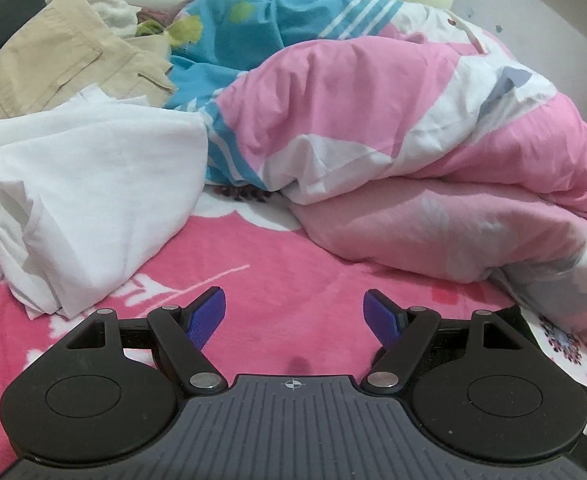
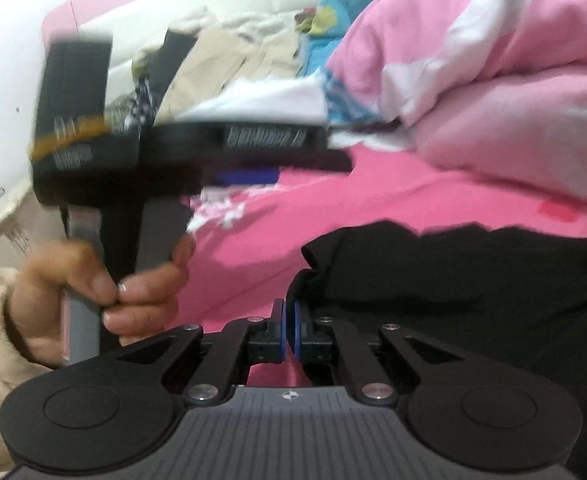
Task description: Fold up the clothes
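Nearest the right wrist camera, the right gripper (image 2: 289, 326) is sitting with its blue pads drawn almost together, and the left edge of a black garment (image 2: 453, 292) is lying right at them; whether the pads are pinching a fold of it cannot be told. That garment is spreading as a dark, matte, loosely rumpled sheet over the near right part of the pink floral bedsheet (image 2: 261, 232), its far edge running ragged across the bed.

To the left in that view a hand (image 2: 105, 300) is gripping the grey handle of the left gripper (image 2: 245, 176), which is showing blurred; white lettering on its black body is too smeared to read.

In the left wrist view, the left gripper (image 1: 293, 312) is holding its jaws wide apart over bare bedsheet (image 1: 285, 276), nothing between them. A white garment (image 1: 93, 200) is lying crumpled to the far left of the jaws, well clear of the pads, soft folds heaped on themselves. Behind it a beige garment (image 1: 61, 64) with pocket flaps is resting, farther left still. A pink, white and blue quilt (image 1: 393, 120) is bulging across the far right of the bed. White letters at the near right edge are cut off and unreadable.
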`<action>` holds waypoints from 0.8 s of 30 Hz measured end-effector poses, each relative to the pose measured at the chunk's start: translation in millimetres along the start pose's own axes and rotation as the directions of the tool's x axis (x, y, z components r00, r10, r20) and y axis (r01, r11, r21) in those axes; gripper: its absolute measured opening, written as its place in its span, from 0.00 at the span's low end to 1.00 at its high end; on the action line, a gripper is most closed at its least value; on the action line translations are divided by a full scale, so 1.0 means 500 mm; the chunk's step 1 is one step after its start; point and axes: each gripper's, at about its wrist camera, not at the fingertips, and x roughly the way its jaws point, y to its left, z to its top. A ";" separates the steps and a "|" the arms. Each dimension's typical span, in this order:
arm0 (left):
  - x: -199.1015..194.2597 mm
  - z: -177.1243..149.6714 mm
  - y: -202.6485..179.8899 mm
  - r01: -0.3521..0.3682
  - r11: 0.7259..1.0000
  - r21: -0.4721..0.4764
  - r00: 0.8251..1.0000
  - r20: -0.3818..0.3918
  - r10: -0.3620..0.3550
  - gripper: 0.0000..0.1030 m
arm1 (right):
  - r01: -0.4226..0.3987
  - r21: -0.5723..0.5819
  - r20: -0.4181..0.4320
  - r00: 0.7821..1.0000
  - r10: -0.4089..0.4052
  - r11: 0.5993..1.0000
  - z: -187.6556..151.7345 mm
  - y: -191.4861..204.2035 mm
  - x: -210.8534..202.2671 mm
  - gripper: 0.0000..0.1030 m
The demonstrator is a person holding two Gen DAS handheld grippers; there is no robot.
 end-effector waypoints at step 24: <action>0.029 -0.135 -0.251 0.330 0.882 0.337 0.938 -0.226 -0.264 0.83 | 0.225 0.811 0.047 0.896 -0.442 0.540 -0.319 -0.338 -0.571 0.63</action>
